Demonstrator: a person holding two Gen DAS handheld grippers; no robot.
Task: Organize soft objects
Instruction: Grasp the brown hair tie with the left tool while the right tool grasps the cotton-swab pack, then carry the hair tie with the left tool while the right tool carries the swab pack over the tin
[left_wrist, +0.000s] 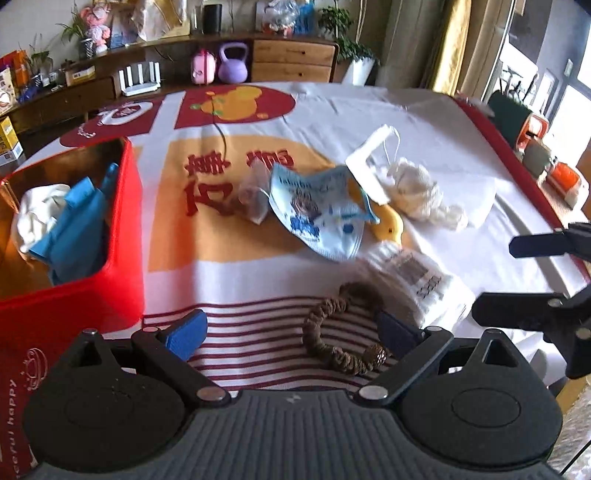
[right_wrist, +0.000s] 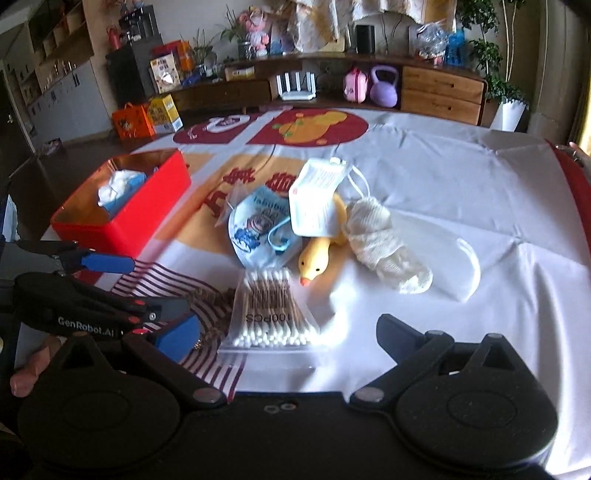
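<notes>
A red box (left_wrist: 122, 236) at the left holds a white cloth (left_wrist: 37, 210) and a blue item (left_wrist: 81, 221); it also shows in the right wrist view (right_wrist: 147, 206). A pile lies mid-table: a blue printed mask (left_wrist: 317, 210), a white packet (left_wrist: 365, 166), a yellow duck (right_wrist: 317, 258), a white knit sock (right_wrist: 384, 243), a cotton swab pack (right_wrist: 269, 314). A brown hair tie (left_wrist: 340, 332) lies between the open fingers of my left gripper (left_wrist: 291, 332). My right gripper (right_wrist: 288, 336) is open over the swab pack.
The table carries a white, red and orange printed cloth (left_wrist: 424, 122). A white oval pad (right_wrist: 454, 258) lies right of the sock. A sideboard (right_wrist: 439, 92) with a purple kettlebell (right_wrist: 384, 86) stands behind. Orange-and-white items (left_wrist: 565, 181) sit past the right edge.
</notes>
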